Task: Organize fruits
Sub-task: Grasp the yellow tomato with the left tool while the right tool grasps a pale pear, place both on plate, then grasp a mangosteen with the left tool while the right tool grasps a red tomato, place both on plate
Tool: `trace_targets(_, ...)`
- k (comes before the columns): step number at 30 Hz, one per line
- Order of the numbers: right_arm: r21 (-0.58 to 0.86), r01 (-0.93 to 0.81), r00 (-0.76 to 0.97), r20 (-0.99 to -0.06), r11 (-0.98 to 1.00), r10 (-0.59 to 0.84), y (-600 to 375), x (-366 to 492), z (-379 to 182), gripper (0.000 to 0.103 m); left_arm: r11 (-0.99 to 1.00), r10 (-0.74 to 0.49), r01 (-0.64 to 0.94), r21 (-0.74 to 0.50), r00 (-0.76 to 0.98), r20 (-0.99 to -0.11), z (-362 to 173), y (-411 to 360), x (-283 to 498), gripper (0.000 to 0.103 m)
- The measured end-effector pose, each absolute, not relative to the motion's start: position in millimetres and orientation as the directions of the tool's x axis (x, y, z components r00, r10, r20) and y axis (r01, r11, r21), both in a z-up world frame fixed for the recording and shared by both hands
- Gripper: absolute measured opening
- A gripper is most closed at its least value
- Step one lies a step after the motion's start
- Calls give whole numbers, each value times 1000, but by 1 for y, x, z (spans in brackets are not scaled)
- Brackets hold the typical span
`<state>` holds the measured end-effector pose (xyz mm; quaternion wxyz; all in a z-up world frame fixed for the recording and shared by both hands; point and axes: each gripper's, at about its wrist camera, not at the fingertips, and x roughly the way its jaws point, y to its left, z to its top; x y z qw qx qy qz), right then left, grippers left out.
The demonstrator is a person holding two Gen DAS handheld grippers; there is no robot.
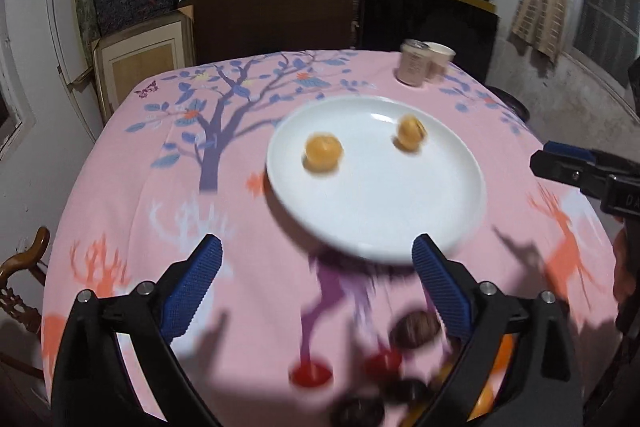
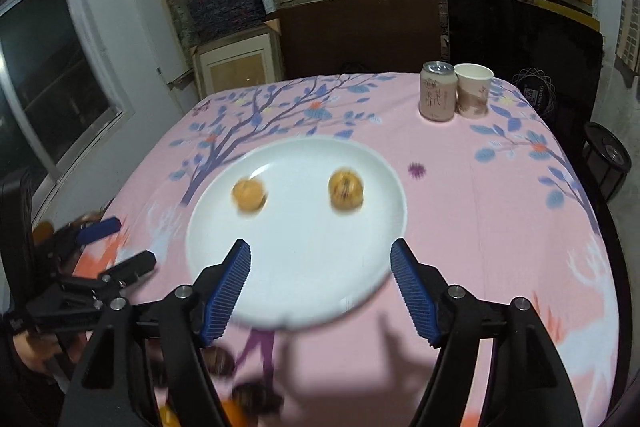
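Note:
A white plate (image 1: 380, 219) lies mid-table with two small orange fruits on it, one at the left (image 1: 323, 151) and one at the right (image 1: 410, 133). In the right wrist view the plate (image 2: 304, 267) holds the same left fruit (image 2: 249, 195) and right fruit (image 2: 345, 190). My left gripper (image 1: 316, 251) is open and empty, above the plate's near edge. My right gripper (image 2: 320, 255) is open and empty over the plate's near part. Several loose fruits lie blurred near the front edge: dark brown ones (image 1: 414, 331), red ones (image 1: 311, 373), an orange one (image 1: 494, 379).
A pink drink can (image 2: 438, 91) and a paper cup (image 2: 474, 90) stand at the far right of the pink patterned tablecloth (image 2: 500, 227). Shelves with boxes rise behind the table. A wooden chair (image 1: 24, 267) stands at the left.

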<state>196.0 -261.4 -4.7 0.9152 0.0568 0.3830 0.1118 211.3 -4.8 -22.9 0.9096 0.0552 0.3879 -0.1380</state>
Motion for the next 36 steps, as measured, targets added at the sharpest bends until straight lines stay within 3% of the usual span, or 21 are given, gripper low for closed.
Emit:
trace_targets(4,168,-186,687,-682,968,250,-261,115,-24,77,934,-238,356,3,631,-739,-45,6,132,98)
trace_targets(10,213,-160,693,-671,964,264,-266,46,-50,77,921,-101,351,170,635,-766,-88,2,89,96)
trace_targets(13,233,-147,688,-674,961,268,-270,32,-58,77,928,-93,341,151,603,-792,-96,2,101,79)
trace_targets(20,220,-94,709,-671,971,220,-291,15,-62,77,938,-86,321,131,581,-810,-110,-6,130,70)
trace_targets(22,219,-82,700,-682,972,213,-296,15,-68,77,937,-122,338,94,565,-816,-111,-6,133,60)
trace_targets(23,210,-73,691,-694,975,202,-298,16,-73,77,933,-143,350,78,562,-815,-110,-8,132,44)
trace_targets(24,200,-71,682,-706,977,194,-298,18,-78,77,930,-138,357,92,570,-810,-110,-10,129,40)
trace_targets(31,146,-168,618,-755,975,220,-272,26,-99,60,927,-191,372,52,586,-787,-98,-8,102,40)
trace_targets(36,124,-208,620,-750,970,229,-261,31,-99,59,925,-214,380,25,574,-790,-97,-4,91,40)
